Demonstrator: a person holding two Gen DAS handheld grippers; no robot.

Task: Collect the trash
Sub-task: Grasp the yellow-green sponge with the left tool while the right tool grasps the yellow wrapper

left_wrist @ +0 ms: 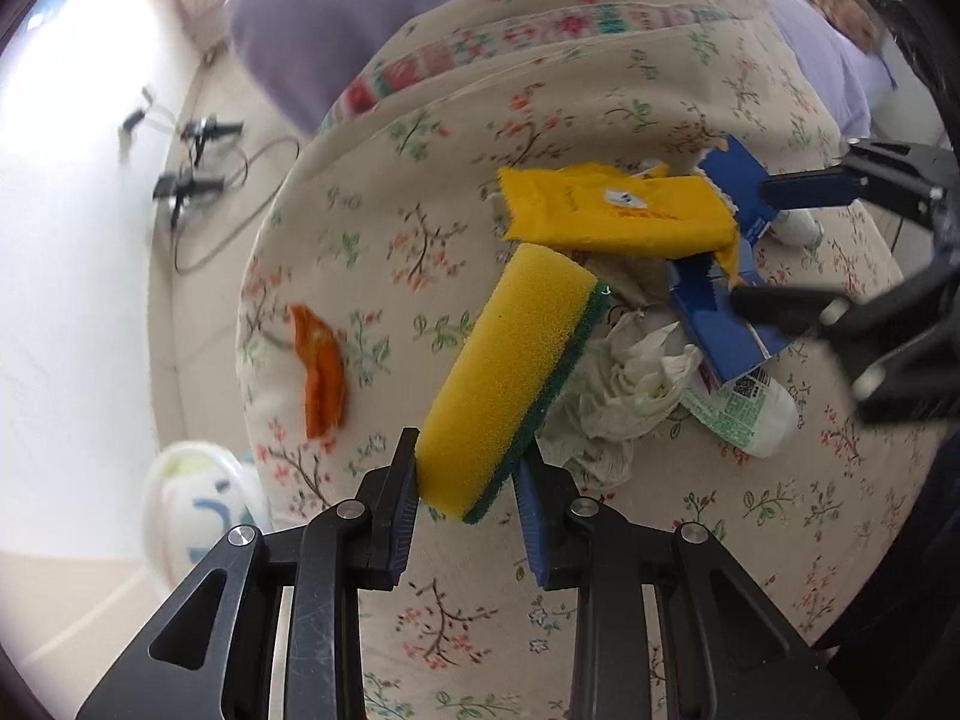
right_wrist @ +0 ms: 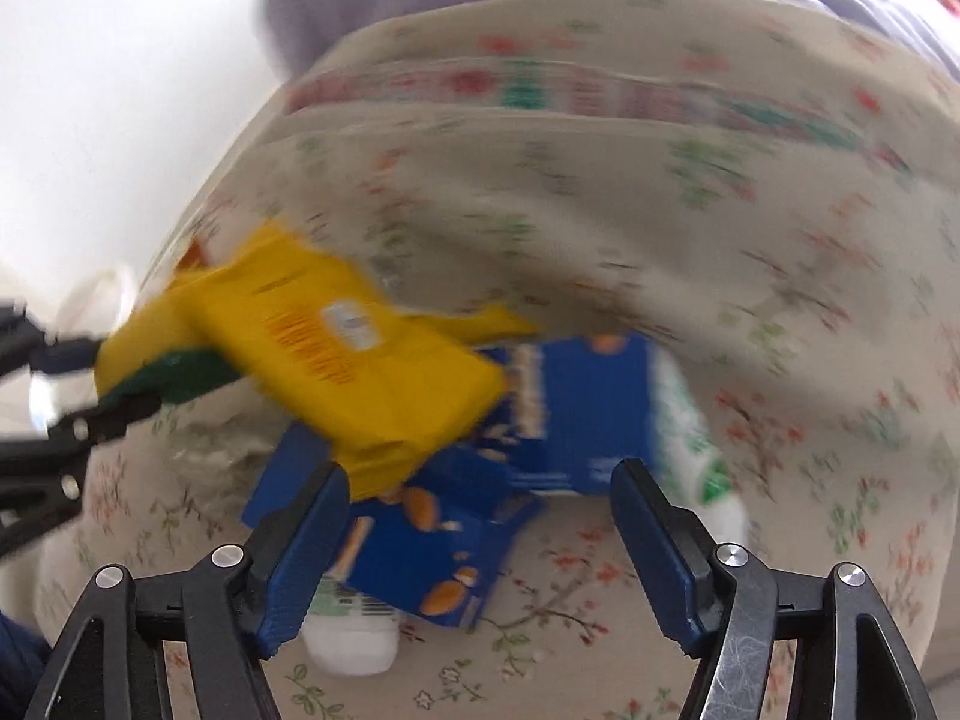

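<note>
My left gripper (left_wrist: 465, 483) is shut on a yellow sponge with a green scrub side (left_wrist: 510, 378), held above the floral cover. It also shows in the right wrist view (right_wrist: 162, 375). Behind it lies a trash pile: a yellow wrapper (left_wrist: 618, 213), a torn blue snack box (left_wrist: 720, 324), crumpled white paper (left_wrist: 624, 396) and a white bottle with green print (left_wrist: 750, 420). My right gripper (right_wrist: 480, 531) is open, its jaws wide on either side of the blue box (right_wrist: 456, 564), under the yellow wrapper (right_wrist: 342, 360). It shows at the right of the left wrist view (left_wrist: 780, 246).
An orange wrapper scrap (left_wrist: 321, 372) lies on the floral cover (left_wrist: 420, 630) to the left. A white bag (left_wrist: 192, 504) stands on the floor below the edge. Cables and black clips (left_wrist: 192, 180) lie on the floor at left. Purple bedding (left_wrist: 336, 6) is behind.
</note>
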